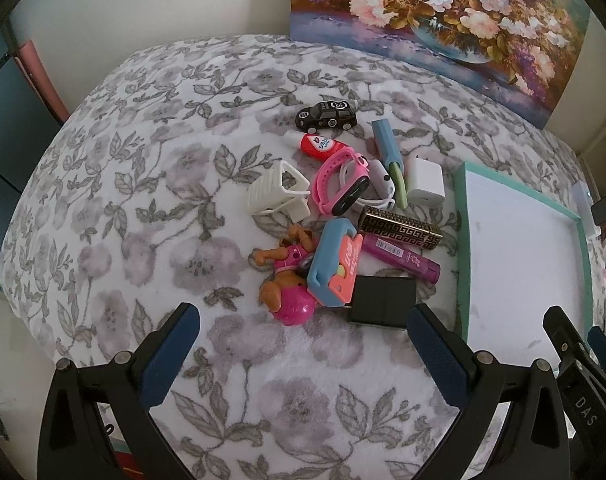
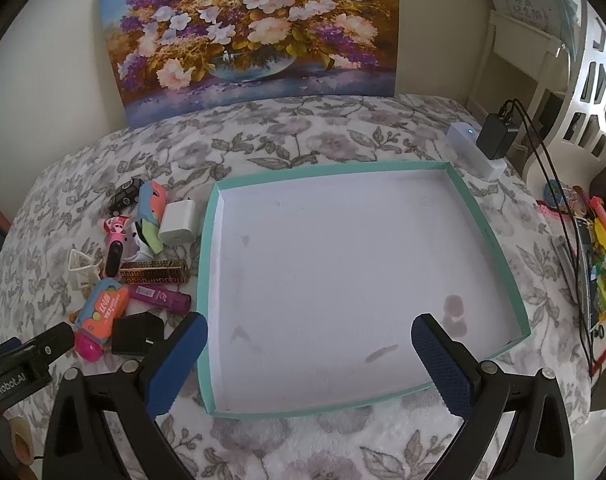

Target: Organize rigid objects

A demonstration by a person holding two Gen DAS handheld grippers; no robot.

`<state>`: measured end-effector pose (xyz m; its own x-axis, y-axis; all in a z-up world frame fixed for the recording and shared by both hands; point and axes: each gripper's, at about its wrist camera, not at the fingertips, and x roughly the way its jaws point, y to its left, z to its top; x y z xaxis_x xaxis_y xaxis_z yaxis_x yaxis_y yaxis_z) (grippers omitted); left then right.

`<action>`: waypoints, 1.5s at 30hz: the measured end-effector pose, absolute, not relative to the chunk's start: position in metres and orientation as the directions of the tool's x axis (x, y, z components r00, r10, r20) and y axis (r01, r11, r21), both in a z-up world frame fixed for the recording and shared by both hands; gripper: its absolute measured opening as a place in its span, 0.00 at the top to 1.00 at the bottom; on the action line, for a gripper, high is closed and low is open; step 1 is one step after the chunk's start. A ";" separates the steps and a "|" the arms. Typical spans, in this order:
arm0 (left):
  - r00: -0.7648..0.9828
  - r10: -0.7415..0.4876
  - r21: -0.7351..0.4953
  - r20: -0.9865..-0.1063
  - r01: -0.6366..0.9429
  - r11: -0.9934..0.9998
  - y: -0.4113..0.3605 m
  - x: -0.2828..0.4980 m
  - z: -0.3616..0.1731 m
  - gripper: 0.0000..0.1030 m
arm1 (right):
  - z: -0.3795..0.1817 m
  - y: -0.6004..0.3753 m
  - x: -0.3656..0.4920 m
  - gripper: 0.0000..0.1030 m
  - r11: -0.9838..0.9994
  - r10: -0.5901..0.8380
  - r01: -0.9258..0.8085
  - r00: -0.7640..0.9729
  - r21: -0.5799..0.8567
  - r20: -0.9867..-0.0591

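Probably home: floral blanket (image 1: 143,200), painting (image 2: 247,32)

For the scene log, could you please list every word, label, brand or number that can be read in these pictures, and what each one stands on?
"DAS": on the right gripper, seen from the left wrist view.
"GenRobot.AI": on the left gripper, seen from the right wrist view.
Orange and blue case: printed lettering, too distorted to read.
Purple tube: barcode and script, too small.
Red bottle: label blurred.
Black toy car: roof emblem unreadable.
Sign at the upper right: characters blurred.
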<state>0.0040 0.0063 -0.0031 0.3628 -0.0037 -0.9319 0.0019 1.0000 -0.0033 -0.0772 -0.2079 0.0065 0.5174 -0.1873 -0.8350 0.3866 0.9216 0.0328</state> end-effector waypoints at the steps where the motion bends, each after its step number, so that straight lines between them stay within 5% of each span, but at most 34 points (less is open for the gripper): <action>1: 0.362 -0.003 -0.003 -0.932 0.002 1.000 0.007 0.004 -0.003 0.00 | 0.007 -0.208 -0.077 0.00 0.922 -0.188 0.386 0.518 0.032 -0.834; 45: 0.361 0.005 0.005 -0.932 -0.001 1.000 0.008 0.003 -0.006 0.00 | 0.004 -0.208 -0.078 0.00 0.923 -0.188 0.384 0.510 0.026 -0.839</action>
<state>0.0027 0.0078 -0.0055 0.3612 0.0048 -0.9325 -0.0008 1.0000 0.0048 -0.0781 -0.2084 0.0037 0.5102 -0.1883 -0.8392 0.3841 0.9229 0.0264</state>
